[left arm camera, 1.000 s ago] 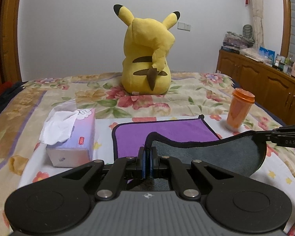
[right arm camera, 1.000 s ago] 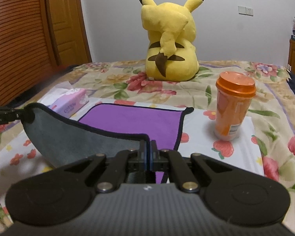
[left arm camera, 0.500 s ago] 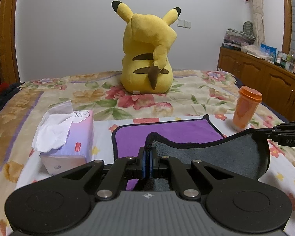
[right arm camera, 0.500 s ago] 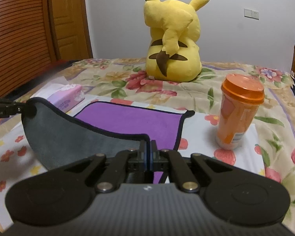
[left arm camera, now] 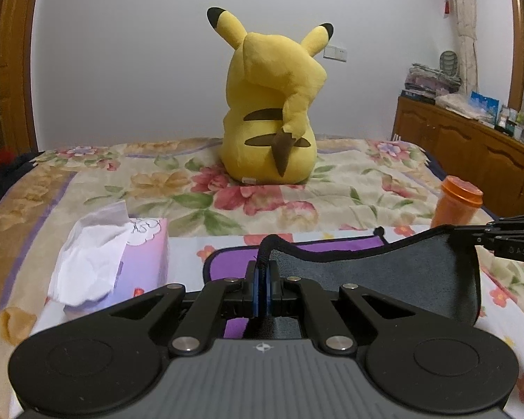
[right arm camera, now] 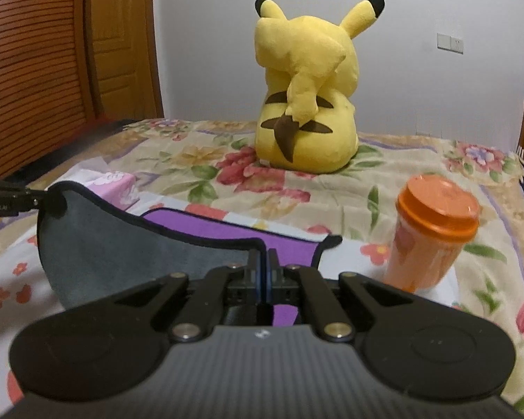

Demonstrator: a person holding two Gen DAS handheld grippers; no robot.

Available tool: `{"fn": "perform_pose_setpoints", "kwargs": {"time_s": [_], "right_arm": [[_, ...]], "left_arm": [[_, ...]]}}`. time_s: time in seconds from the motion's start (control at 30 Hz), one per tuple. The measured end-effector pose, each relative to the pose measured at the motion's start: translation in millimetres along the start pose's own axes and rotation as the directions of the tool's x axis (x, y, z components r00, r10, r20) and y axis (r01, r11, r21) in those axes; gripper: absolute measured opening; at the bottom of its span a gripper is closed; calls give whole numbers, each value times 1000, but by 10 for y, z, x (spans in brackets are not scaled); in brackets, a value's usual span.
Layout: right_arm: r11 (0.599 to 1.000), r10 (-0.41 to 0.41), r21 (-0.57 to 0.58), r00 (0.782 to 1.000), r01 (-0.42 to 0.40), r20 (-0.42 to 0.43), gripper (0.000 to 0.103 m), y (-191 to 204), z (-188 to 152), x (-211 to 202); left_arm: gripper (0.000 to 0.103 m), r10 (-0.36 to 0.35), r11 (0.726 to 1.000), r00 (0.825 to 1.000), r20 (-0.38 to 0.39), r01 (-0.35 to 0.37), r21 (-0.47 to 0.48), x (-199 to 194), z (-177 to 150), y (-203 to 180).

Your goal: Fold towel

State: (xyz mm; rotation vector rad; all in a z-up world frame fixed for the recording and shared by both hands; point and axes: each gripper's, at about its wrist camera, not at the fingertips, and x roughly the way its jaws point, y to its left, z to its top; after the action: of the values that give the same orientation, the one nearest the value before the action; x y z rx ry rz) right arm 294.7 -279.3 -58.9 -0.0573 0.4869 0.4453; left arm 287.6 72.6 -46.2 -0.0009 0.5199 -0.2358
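The towel [left arm camera: 394, 279] is purple on top, grey underneath, with a black hem. Its far part lies flat on the bed; its near edge is lifted, grey side facing me, and it also shows in the right wrist view [right arm camera: 129, 244]. My left gripper [left arm camera: 261, 279] is shut on the near left corner. My right gripper [right arm camera: 263, 272] is shut on the near right corner. Each gripper shows in the other's view, the right one [left arm camera: 471, 235] at the right edge and the left one [right arm camera: 38, 197] at the left edge, with the hem stretched between them.
A yellow Pikachu plush [left arm camera: 272, 111] sits at the back of the floral bedspread [left arm camera: 178, 181]. A tissue box [left arm camera: 122, 255] stands left of the towel. An orange lidded cup [right arm camera: 433, 234] stands right of it. A wooden cabinet [left arm camera: 471, 153] runs along the right.
Both grippers have carried the lifted near edge forward over the purple part, towards the plush. Less purple shows now. The tissue box and the cup look closer.
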Motion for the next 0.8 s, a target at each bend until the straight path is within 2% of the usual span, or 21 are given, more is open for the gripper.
{"fn": "perform_pose_setpoints", "kwargs": {"time_s": [0.3,0.53,0.8], "right_arm": [[999,-28,-32,999,29,20,3,1,164,233],[996,-81,-46,996,82,32,3,-67,239,422],[993,-110,-48,993,111,32,3,-150,219,712]], "left_arm": [[7,22,1000,1000,16,-22,-1,212,147,90],[7,44,999,999,31,-43,-23,432,302,132],[7,91,995,996,12,-92,35,797,253,143]]}}
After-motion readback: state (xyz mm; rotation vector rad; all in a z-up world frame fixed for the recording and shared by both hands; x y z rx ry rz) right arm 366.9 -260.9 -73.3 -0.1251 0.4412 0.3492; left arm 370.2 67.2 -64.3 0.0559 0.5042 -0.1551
